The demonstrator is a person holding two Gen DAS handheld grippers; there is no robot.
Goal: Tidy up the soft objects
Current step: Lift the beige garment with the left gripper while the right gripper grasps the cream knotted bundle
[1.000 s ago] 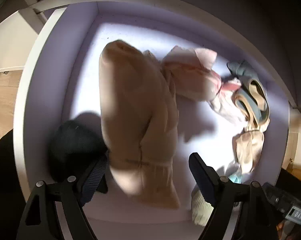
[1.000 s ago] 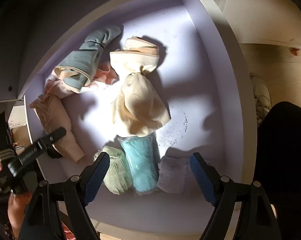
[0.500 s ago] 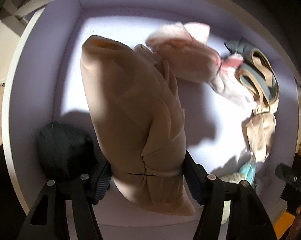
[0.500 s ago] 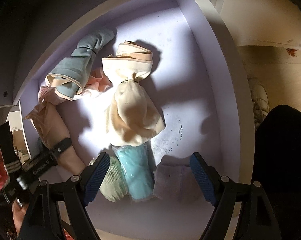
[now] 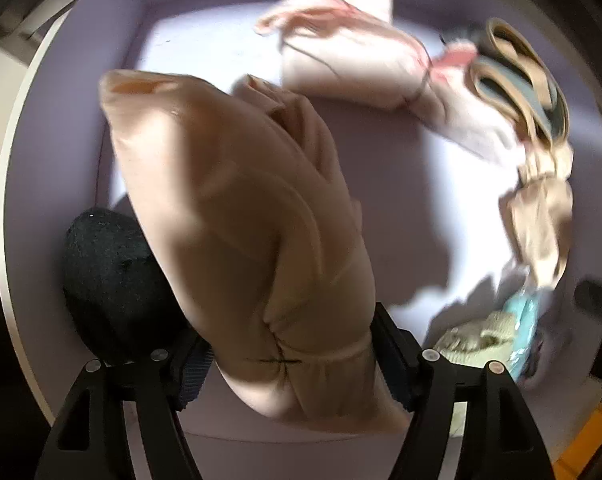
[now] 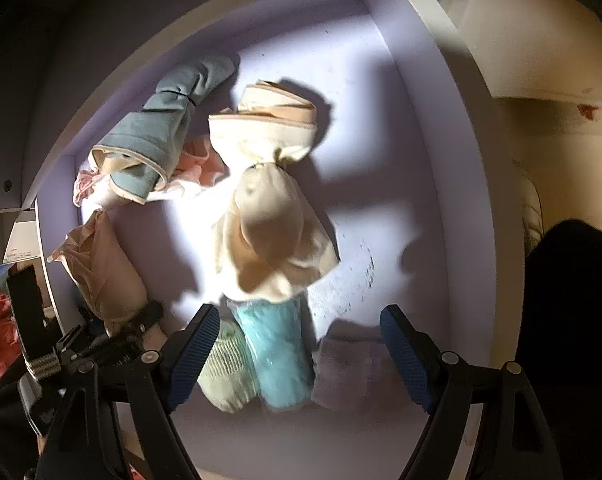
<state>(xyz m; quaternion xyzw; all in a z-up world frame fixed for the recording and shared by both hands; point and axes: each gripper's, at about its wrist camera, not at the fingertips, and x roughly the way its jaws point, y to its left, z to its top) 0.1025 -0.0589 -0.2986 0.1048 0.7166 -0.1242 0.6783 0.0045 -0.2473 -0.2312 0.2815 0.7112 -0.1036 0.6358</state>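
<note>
Pale lilac drawer with white rim (image 6: pixel 429 128), interior lit in patches. Left gripper (image 5: pixel 289 360): closed tight on the lower, gathered end of a long beige soft fabric bundle (image 5: pixel 241 208), its dark pads pressed into both sides; the bundle stands up out of the grip and leans toward the drawer's back-left, at the left wall in the right wrist view (image 6: pixel 105 276). Just beside it, in the near-left corner, a round black knitted roll (image 5: pixel 109 280). Right gripper (image 6: pixel 297 352): spread wide, holding nothing, its blue ribbed pads (image 6: pixel 193 360) apart above the near row. Near row, side by side and touching: pale green knitted roll (image 6: pixel 221 376), turquoise fuzzy roll (image 6: pixel 277 360), mauve knitted roll (image 6: pixel 353 372). Centre: cream fabric bundle cinched at its middle (image 6: pixel 269 208), its lower end overlapping the turquoise roll. Back-left of it: grey-blue folded garment with cream edging (image 6: pixel 161 136), lying over a crumpled pink-and-white cloth (image 6: pixel 197 168). Back of drawer in the left wrist view: pale pink crumpled cloth (image 5: pixel 341 52), blurred.
</note>
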